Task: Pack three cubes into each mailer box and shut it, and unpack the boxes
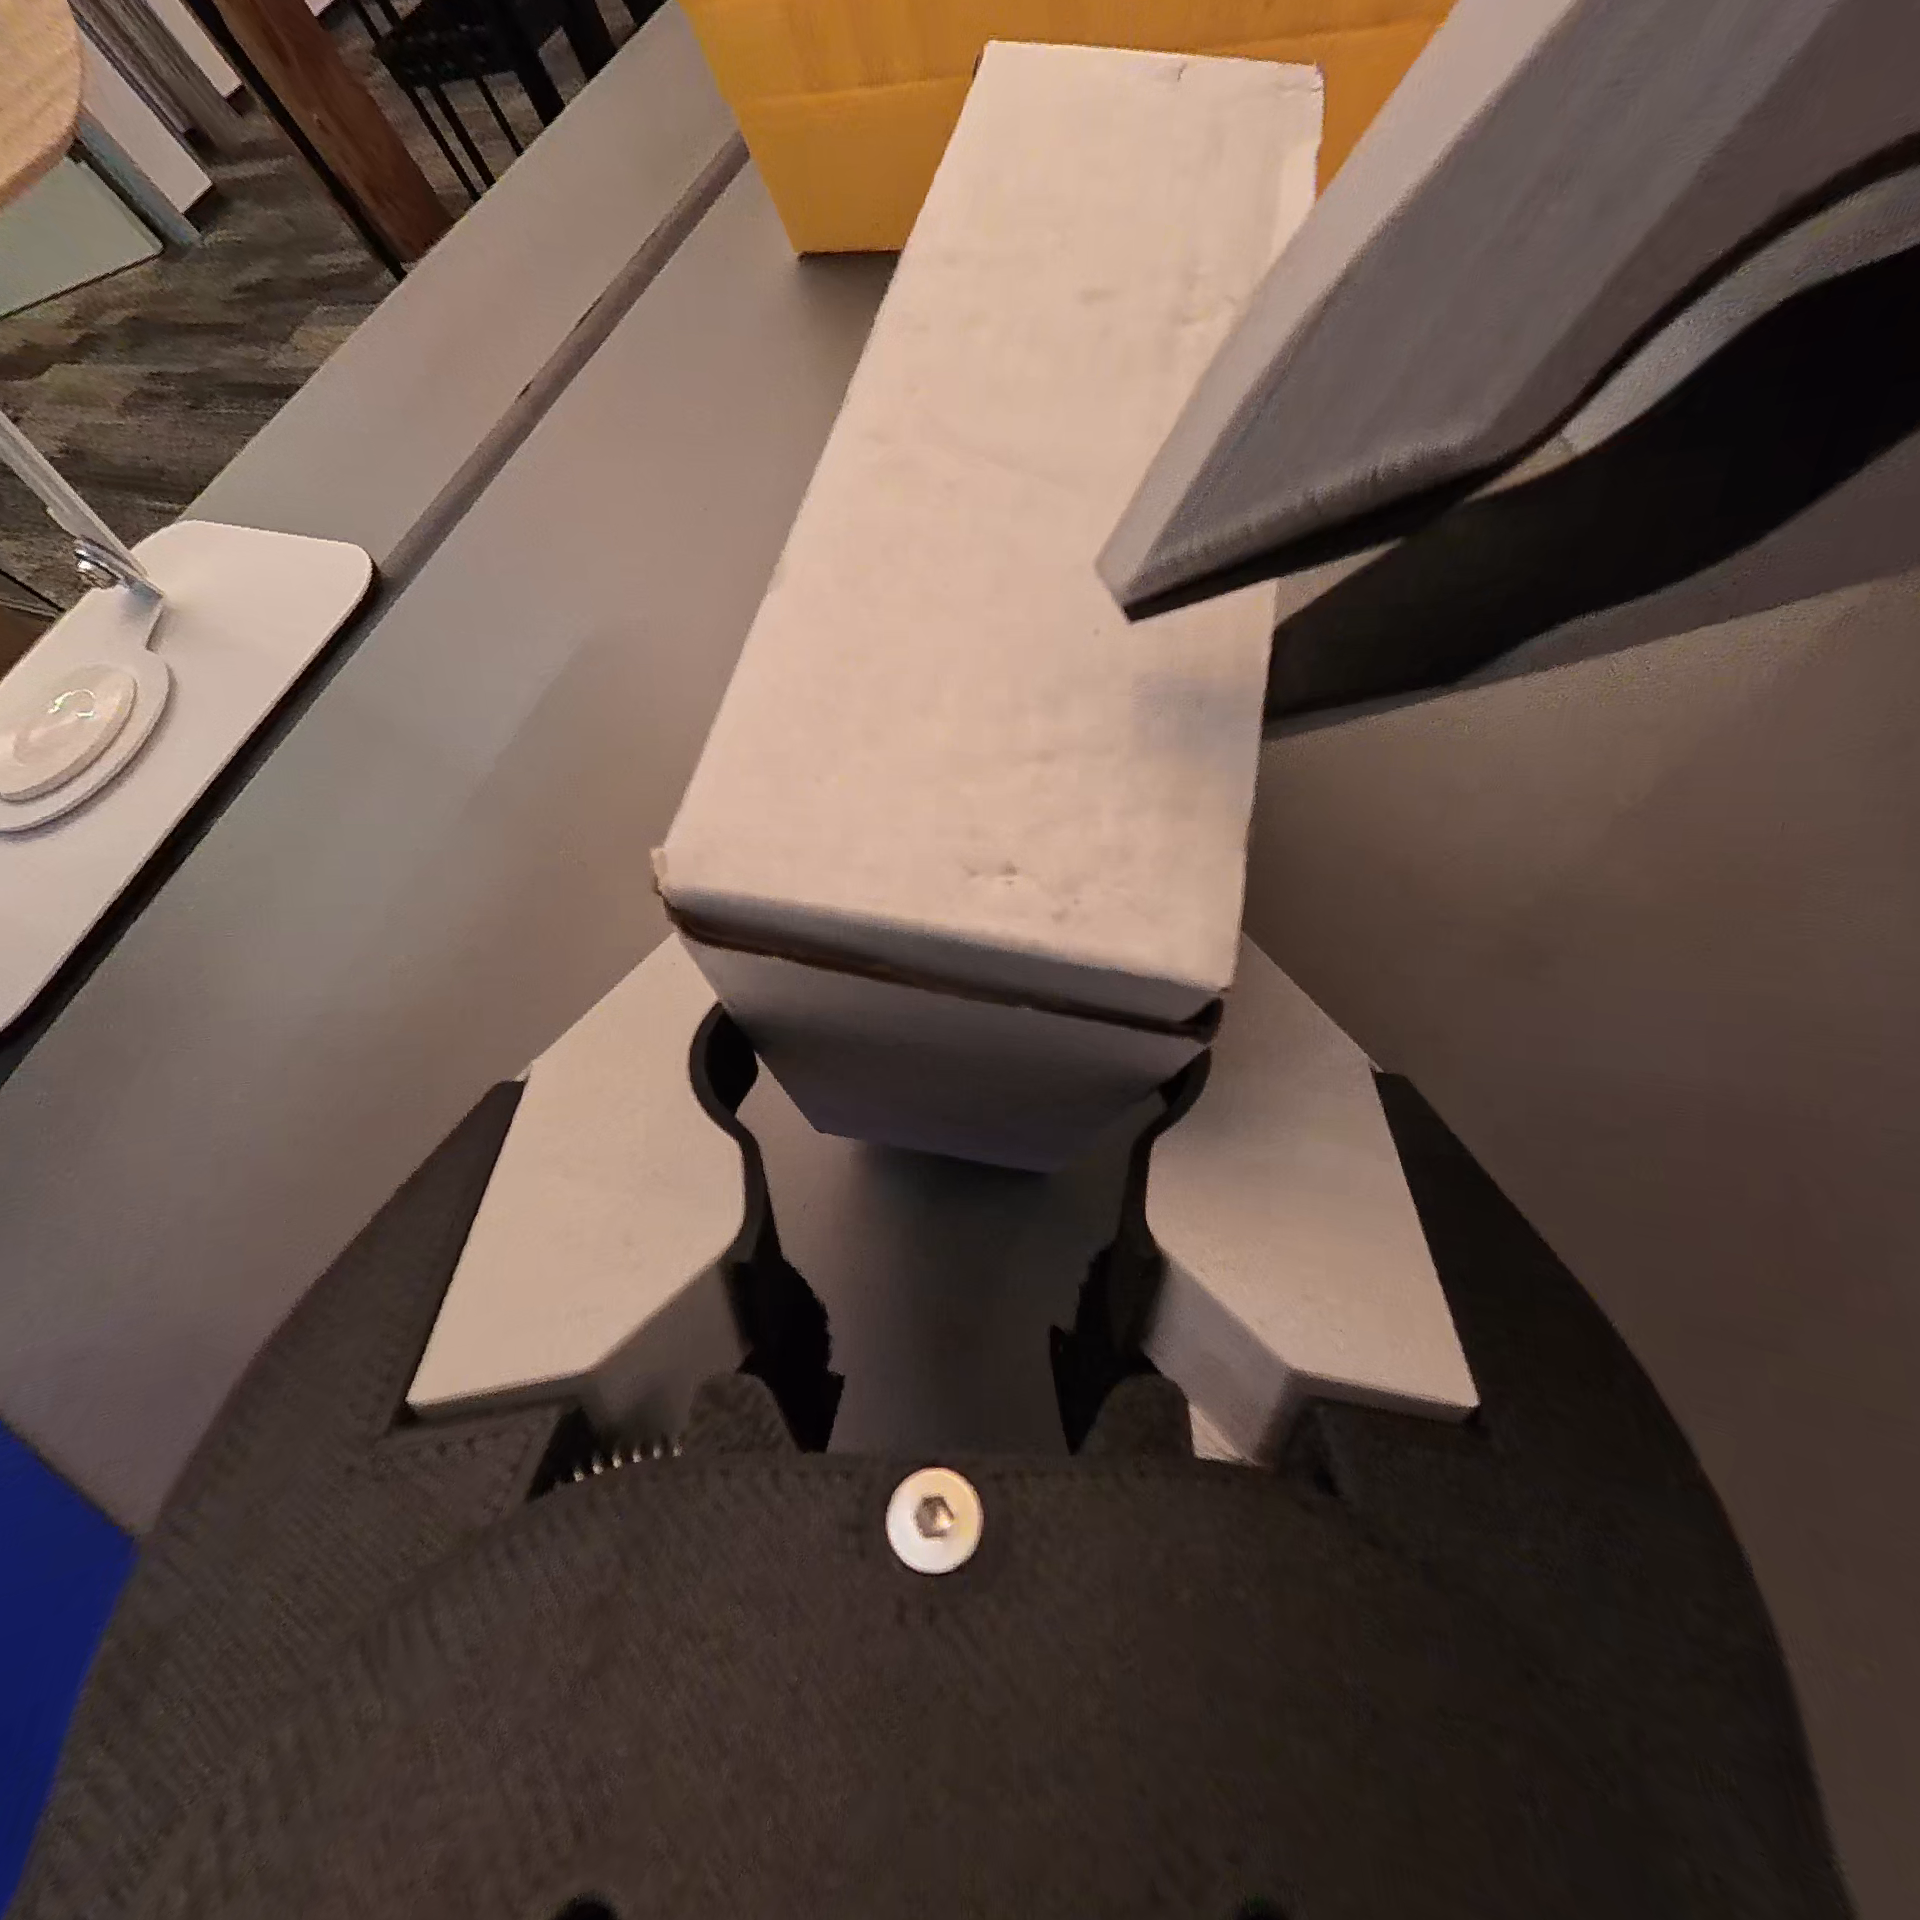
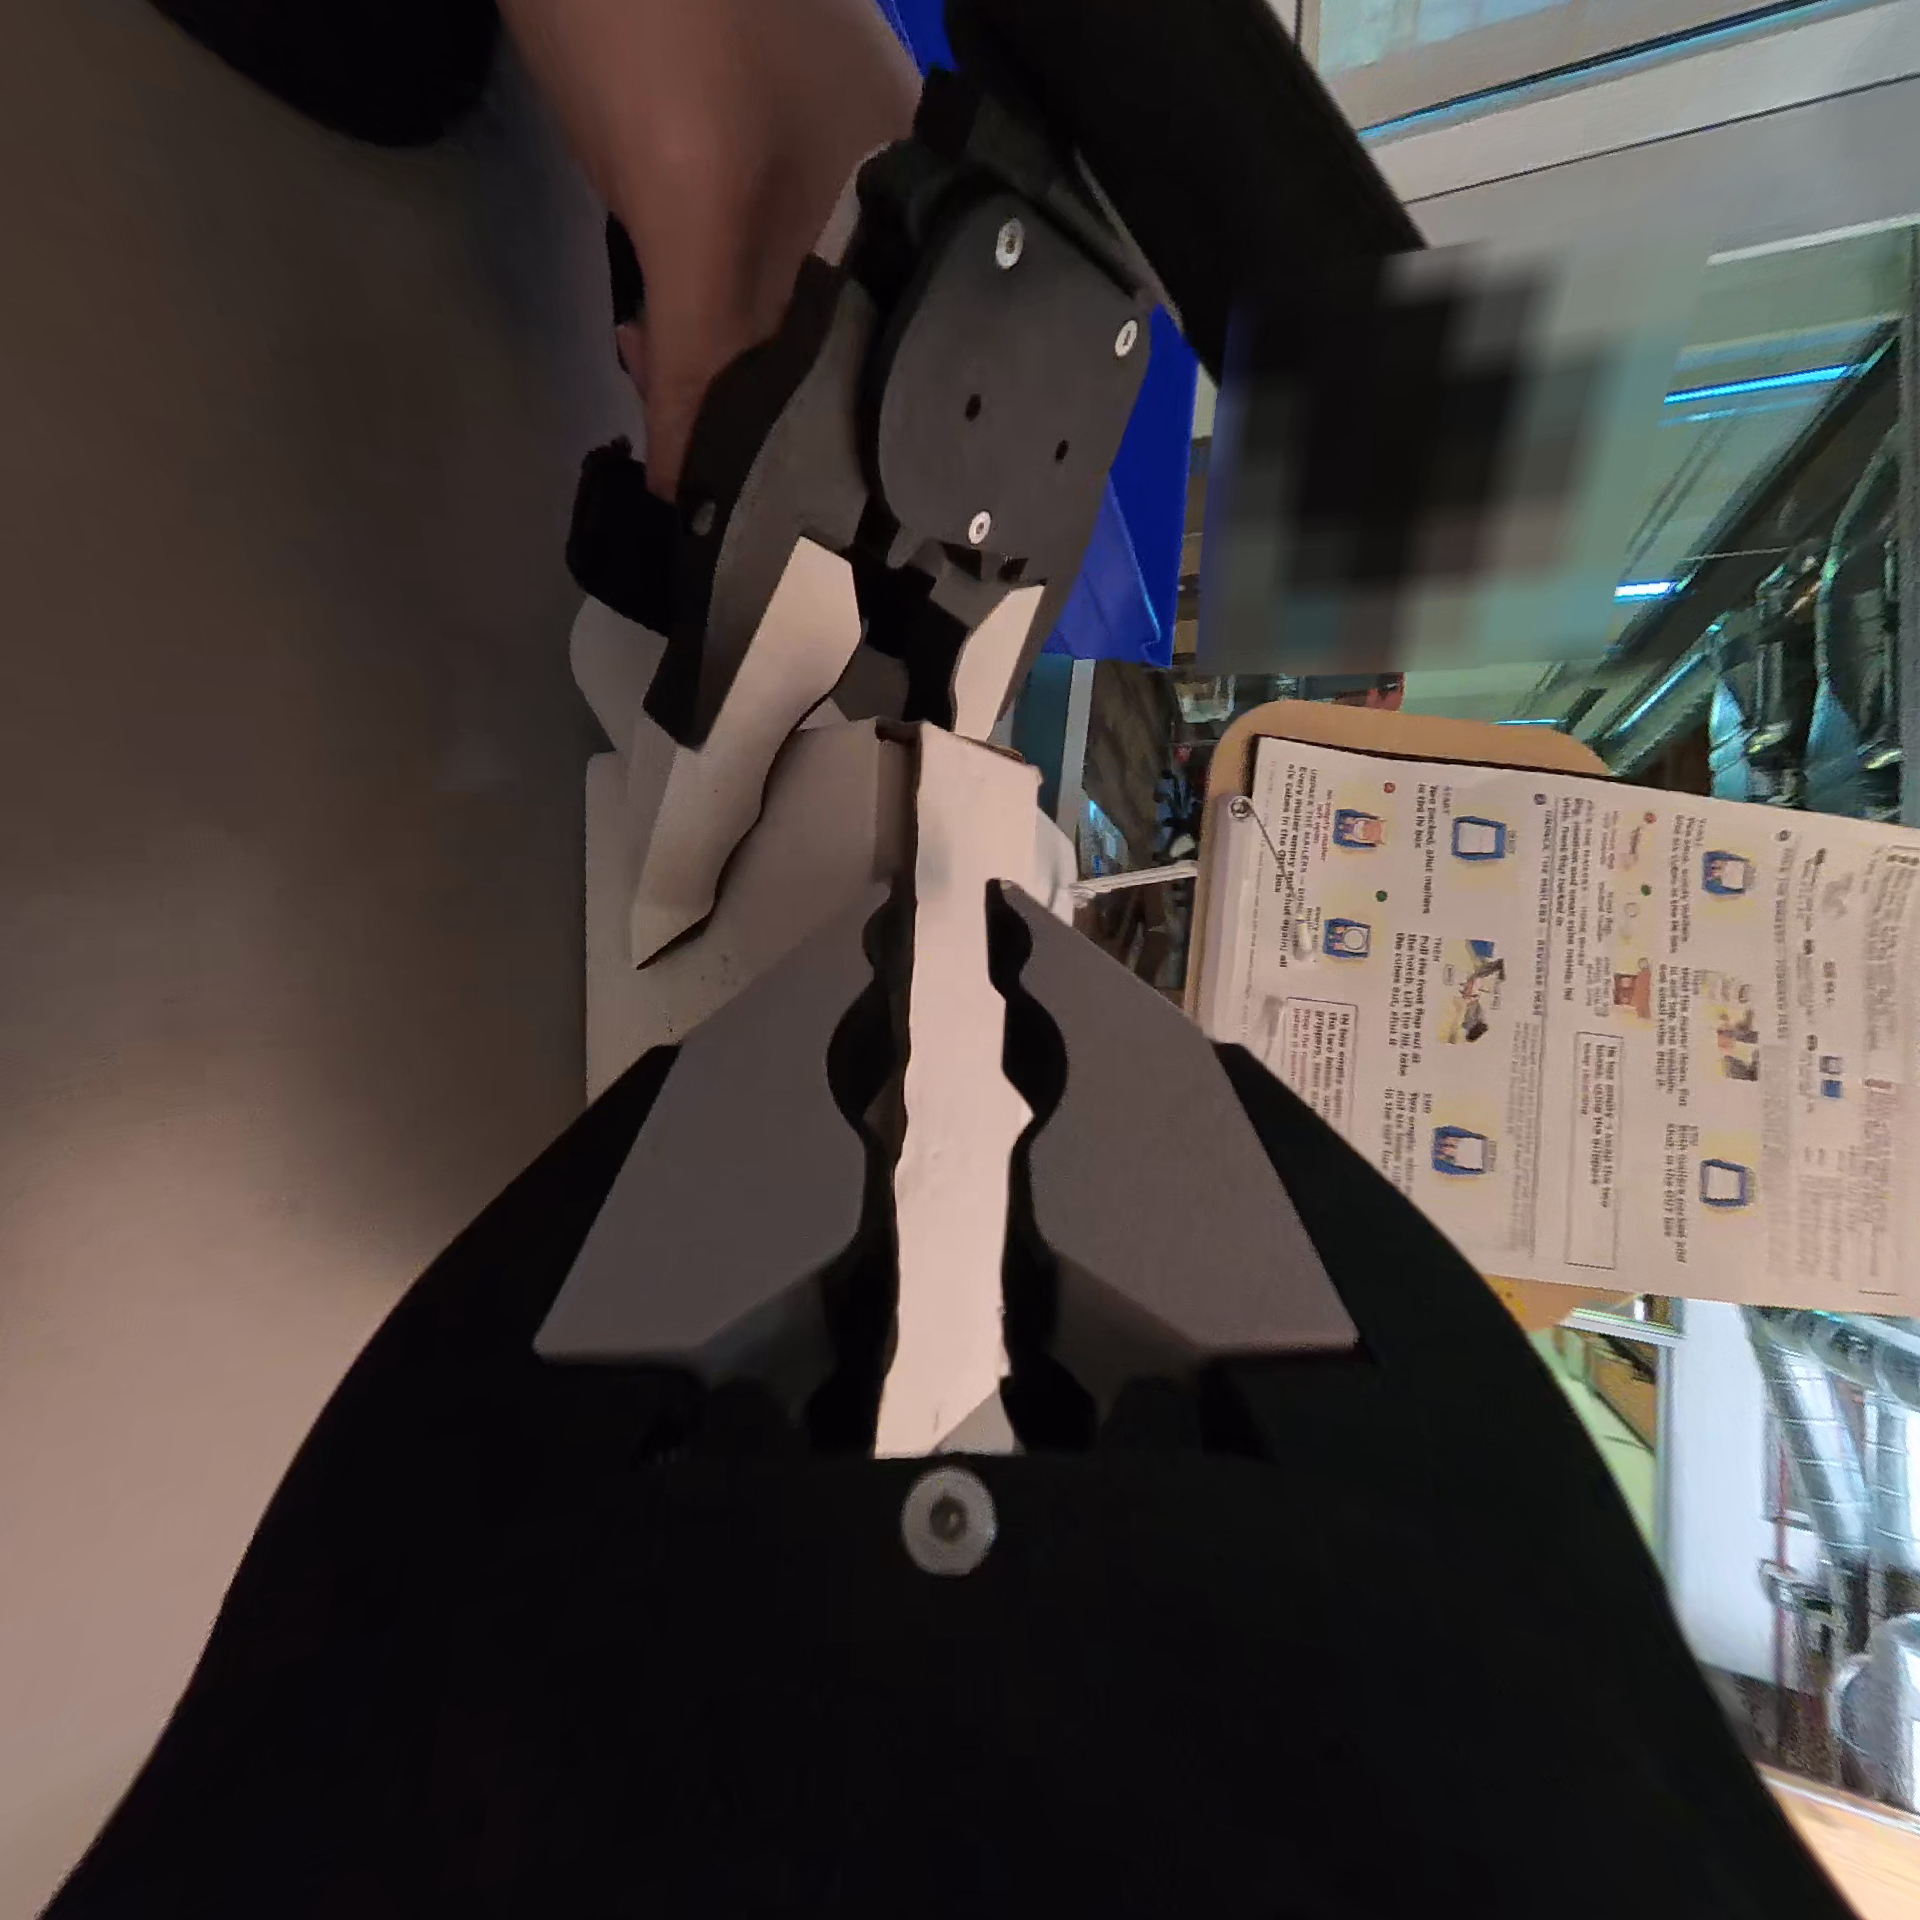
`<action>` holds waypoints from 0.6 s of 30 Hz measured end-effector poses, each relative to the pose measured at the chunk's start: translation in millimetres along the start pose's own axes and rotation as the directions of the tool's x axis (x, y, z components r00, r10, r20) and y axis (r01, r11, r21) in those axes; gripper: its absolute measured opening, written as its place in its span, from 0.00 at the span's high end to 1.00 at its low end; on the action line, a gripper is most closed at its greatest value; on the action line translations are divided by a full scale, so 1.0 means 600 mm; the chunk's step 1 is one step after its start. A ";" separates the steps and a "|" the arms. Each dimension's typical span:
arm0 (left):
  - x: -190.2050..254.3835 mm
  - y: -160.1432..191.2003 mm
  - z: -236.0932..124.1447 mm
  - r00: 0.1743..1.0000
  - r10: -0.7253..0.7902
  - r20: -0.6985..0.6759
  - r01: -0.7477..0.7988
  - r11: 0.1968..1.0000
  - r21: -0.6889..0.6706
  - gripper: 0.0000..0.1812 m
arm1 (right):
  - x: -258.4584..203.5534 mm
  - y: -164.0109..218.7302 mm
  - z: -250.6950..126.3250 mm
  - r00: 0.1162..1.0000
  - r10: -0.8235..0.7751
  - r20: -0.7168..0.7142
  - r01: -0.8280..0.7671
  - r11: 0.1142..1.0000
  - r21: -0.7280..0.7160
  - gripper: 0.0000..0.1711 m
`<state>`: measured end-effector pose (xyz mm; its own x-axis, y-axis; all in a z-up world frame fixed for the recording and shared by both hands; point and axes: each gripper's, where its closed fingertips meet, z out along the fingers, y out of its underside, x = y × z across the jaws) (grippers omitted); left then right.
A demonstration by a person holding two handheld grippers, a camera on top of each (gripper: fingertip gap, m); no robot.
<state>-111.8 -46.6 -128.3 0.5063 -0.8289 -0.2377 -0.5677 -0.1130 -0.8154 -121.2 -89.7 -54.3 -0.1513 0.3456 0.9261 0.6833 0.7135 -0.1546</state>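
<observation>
A shut white mailer box (image 1: 987,571) lies lengthwise on the grey table (image 1: 364,987). My left gripper (image 1: 966,1039) has its grey fingers on either side of the box's near end and is shut on it. My right gripper (image 2: 945,914) is shut on a thin white cardboard edge (image 2: 956,1195) of the box. One of its fingers (image 1: 1403,364) shows over the box's far right side in the left wrist view. The left gripper (image 2: 821,831) also shows in the right wrist view, held by a hand (image 2: 727,260). No cubes are visible.
A yellow cardboard box (image 1: 831,125) stands just behind the mailer box. A white stand base (image 1: 156,675) sits at the left table edge. A blue bin (image 2: 1143,499) and a board with an instruction sheet (image 2: 1558,1039) are beyond the grippers. There is about 8 centimeters between the tips of the two grippers.
</observation>
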 end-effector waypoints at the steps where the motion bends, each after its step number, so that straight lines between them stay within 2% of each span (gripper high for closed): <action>1: 0.000 0.000 0.000 1.000 0.001 0.000 -0.001 1.000 0.001 0.58 | 0.001 0.000 0.000 1.000 0.006 0.002 -0.006 1.000 0.001 0.93; 7: -0.002 -0.001 0.000 1.000 0.001 0.006 -0.001 1.000 0.004 0.58 | 0.017 -0.003 -0.003 0.999 0.028 -0.044 -0.029 0.999 -0.013 0.93; 9: -0.003 0.001 0.001 1.000 0.017 0.014 -0.017 1.000 -0.005 0.58 | 0.038 0.002 -0.008 0.994 0.038 -0.100 -0.039 0.999 -0.009 0.96; 10: -0.002 0.000 0.000 1.000 0.025 0.017 -0.025 1.000 -0.005 0.58 | 0.036 0.003 -0.011 0.997 0.031 -0.078 -0.030 1.000 0.002 0.95; 14: -0.001 0.001 -0.001 1.000 0.018 0.010 -0.018 1.000 -0.004 0.58 | 0.030 0.055 -0.026 0.999 -0.044 0.000 0.043 0.995 -0.088 0.89; 16: -0.001 0.001 -0.002 1.000 0.018 0.008 -0.018 1.000 -0.004 0.58 | 0.029 0.090 -0.033 0.999 0.006 0.042 0.000 0.990 -0.138 0.86; 18: 0.001 0.000 -0.002 0.999 0.035 0.010 -0.035 0.999 -0.002 0.58 | 0.031 0.118 -0.039 0.997 0.035 0.066 -0.023 0.984 -0.175 0.87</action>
<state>-112.5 -47.6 -127.9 0.4924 -0.8271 -0.2712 -0.5864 -0.0850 -0.8055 -58.7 -47.1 -39.9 -0.1745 0.4100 0.8952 0.8010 0.5879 -0.1131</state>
